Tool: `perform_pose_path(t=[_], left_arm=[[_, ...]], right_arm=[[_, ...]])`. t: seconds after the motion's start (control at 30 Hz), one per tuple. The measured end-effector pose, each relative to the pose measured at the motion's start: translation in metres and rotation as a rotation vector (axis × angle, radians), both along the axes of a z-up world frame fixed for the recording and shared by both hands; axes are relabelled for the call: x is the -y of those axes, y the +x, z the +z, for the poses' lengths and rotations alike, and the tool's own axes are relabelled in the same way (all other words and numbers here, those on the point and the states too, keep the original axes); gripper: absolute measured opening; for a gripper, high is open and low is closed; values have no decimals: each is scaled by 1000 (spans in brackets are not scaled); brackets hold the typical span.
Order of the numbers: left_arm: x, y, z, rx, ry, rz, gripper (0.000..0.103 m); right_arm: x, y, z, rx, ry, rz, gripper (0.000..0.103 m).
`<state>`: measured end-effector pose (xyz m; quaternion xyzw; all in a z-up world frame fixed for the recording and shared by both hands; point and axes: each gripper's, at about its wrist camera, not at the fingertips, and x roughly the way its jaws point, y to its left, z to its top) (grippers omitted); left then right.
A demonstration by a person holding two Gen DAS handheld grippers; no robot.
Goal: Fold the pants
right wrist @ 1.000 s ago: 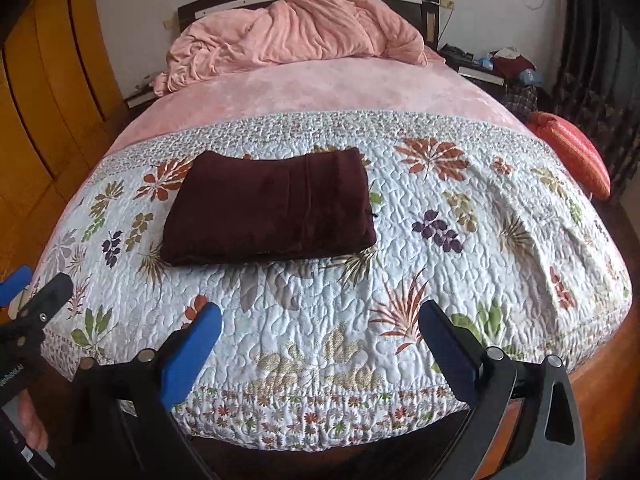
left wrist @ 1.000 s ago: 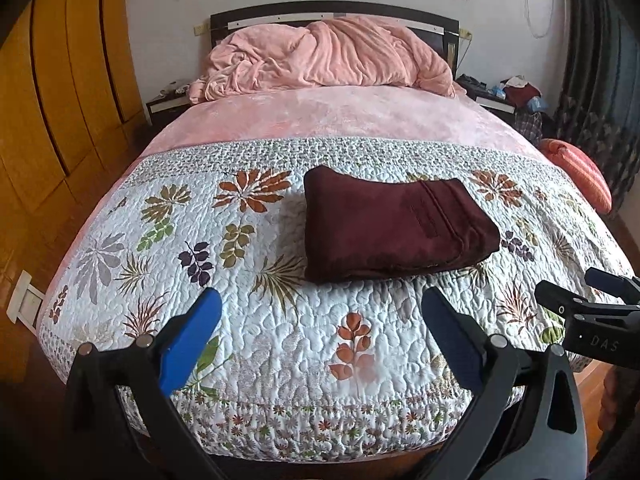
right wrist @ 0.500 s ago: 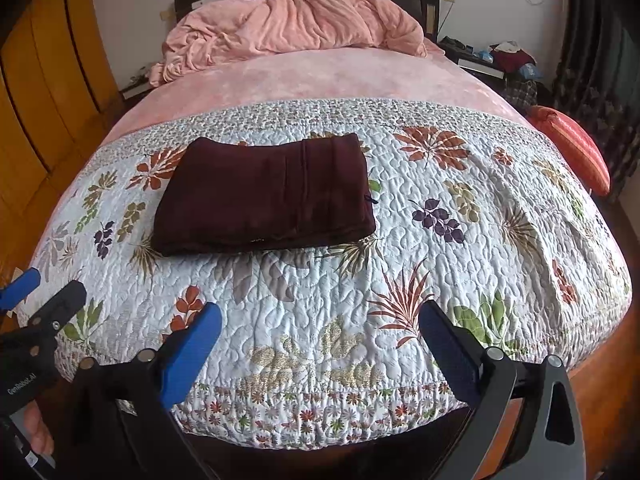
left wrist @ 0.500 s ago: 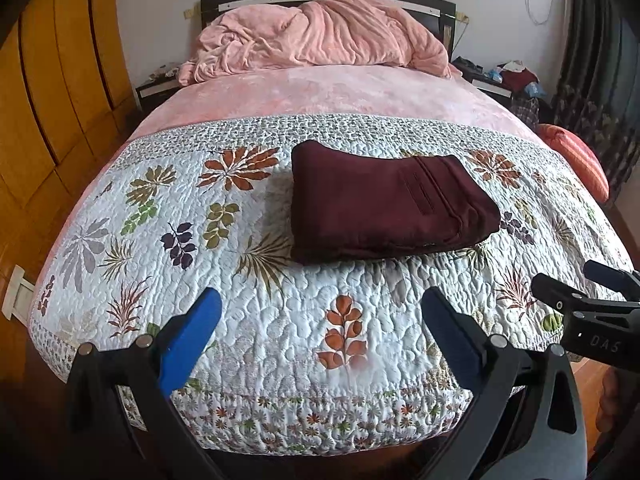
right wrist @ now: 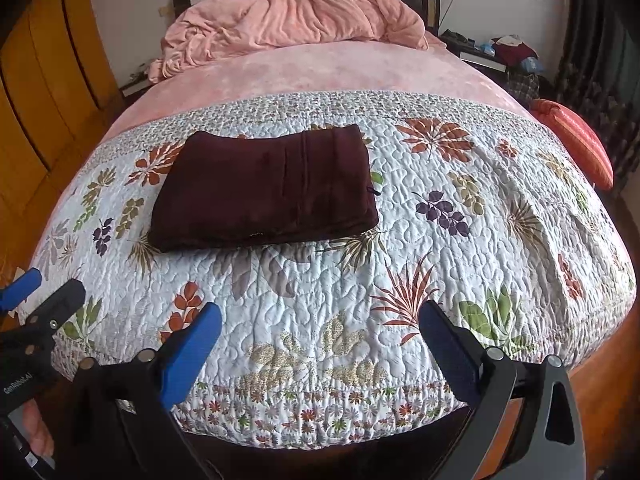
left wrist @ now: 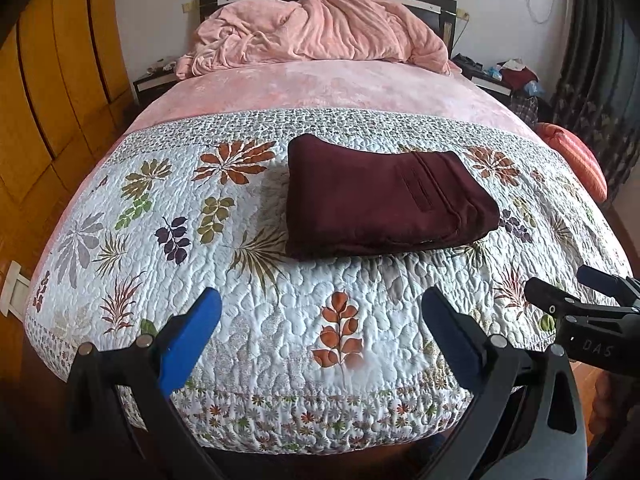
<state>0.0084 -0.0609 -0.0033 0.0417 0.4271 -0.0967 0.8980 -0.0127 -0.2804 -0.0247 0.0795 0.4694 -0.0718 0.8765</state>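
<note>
Dark maroon pants (left wrist: pixel 384 200) lie folded into a neat rectangle on the floral quilt (left wrist: pixel 168 248), a little right of centre in the left wrist view. The right wrist view has the pants (right wrist: pixel 268 188) left of centre. My left gripper (left wrist: pixel 320 324) hangs open over the foot of the bed, well short of the pants, with nothing between its blue pads. My right gripper (right wrist: pixel 320 332) is open too and empty, near the bed's front edge. Each gripper shows at the side of the other's view.
A crumpled pink blanket (left wrist: pixel 320 32) is heaped at the headboard, on a pink sheet (left wrist: pixel 320 92). An orange cushion (left wrist: pixel 576 156) sits at the bed's right side. Wooden wardrobe doors (left wrist: pixel 52 80) run along the left. Cluttered nightstands flank the head.
Both views have tilted and shifted slightly, so the bed sits a bit lower and closer in frame. The pants lie unmoved. Both grippers stay open.
</note>
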Motion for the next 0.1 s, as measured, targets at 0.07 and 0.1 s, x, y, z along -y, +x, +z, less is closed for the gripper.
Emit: perform_pose_path(t=[0.07,0.1], left_arm=[[0,0,0,0,-1,-1,100],[0,0,0,0,-1,-2,100]], right_arm=[[0,0,0,2,1,2,99],[0,0,1,3,2,3,99]])
